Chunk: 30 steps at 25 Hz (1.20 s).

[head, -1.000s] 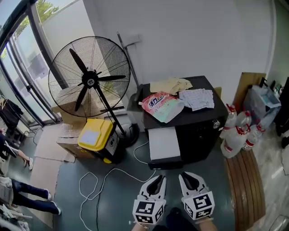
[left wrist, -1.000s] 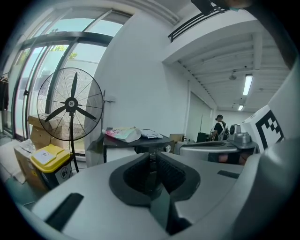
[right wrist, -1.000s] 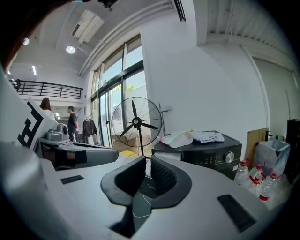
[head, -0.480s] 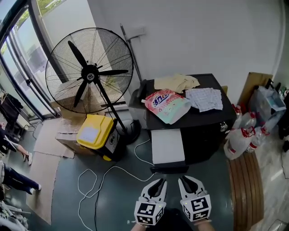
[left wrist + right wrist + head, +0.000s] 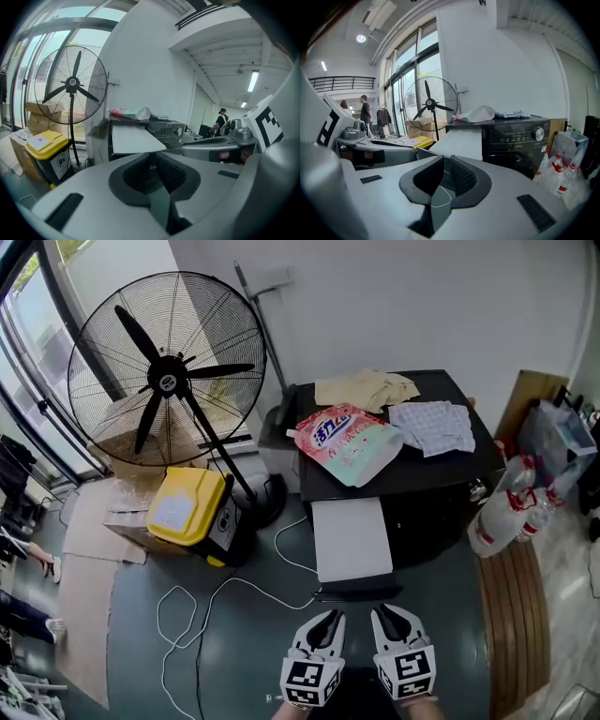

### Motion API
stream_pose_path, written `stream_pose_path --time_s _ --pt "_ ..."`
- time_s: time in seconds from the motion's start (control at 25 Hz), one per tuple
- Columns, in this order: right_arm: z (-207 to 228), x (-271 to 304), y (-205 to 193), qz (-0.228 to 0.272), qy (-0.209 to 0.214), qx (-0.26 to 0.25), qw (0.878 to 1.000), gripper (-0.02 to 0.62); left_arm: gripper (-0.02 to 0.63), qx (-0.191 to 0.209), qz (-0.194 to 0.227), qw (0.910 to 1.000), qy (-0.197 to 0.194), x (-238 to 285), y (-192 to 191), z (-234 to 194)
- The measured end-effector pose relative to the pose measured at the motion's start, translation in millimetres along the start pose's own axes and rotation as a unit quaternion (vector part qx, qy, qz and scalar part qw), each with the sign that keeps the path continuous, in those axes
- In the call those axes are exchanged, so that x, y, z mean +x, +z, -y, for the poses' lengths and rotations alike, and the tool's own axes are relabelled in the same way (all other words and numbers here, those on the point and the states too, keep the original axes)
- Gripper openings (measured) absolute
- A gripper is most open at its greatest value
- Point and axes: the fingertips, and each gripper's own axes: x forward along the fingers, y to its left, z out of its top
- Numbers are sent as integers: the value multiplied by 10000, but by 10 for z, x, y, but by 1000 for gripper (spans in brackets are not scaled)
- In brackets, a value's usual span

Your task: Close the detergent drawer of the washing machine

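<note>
Black and shiny, the washing machine (image 5: 436, 517) is standing in the middle right of the head view, and its detergent drawer (image 5: 350, 538) is sticking far out of the front, toward the bottom of the frame, showing a flat white top and a dark front edge. A pink detergent bag (image 5: 345, 443) and two cloths are lying on the top of the machine, well apart from the drawer. At the bottom centre the left tool (image 5: 328, 618) and the right tool (image 5: 385, 615) are hanging side by side just below the drawer's front edge, not touching it. In each gripper view the two dark pads are lying together with almost no gap, and nothing is sitting between them, so both tools are closed and empty. A big fan (image 5: 169, 381) and a yellow bin (image 5: 187, 512) are standing at the left of the frame, out of the way. I am judging that the closing is not yet begun. The drawer is probably stiff, light plastic that is sliding on a guide, so it should need only a gentle push and no grasp. The best place seems to be the middle of the dark front edge, pressing straight toward the machine with closed tool tips. Pushing on one corner may be tilting it and making it stick.
</note>
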Motion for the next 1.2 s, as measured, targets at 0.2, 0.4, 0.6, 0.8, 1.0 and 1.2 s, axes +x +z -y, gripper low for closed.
stream_pose_path --time_s 0.2,0.4,0.6,0.8,1.0,1.2 --pt "49 156 -154 -74 -52 35 10000 64 55 16 -47 10000 -26 138 -177 -73" --pt "97 271 -266 -153 -109 107 9998 64 55 -40 -26 10000 3 256 -248 -139" --pt "155 325 -309 -153 -148 158 9996 64 55 -68 14 10000 66 330 -247 -201" --pt "230 361 -324 -152 -206 249 9994 64 55 -23 35 9999 141 391 -210 -242" --pt "254 375 -322 -136 -243 247 9993 61 40 51 19 9998 198 401 -231 -253" --pt "277 376 -320 -104 -250 248 9993 49 34 80 19 9996 269 425 -248 -242"
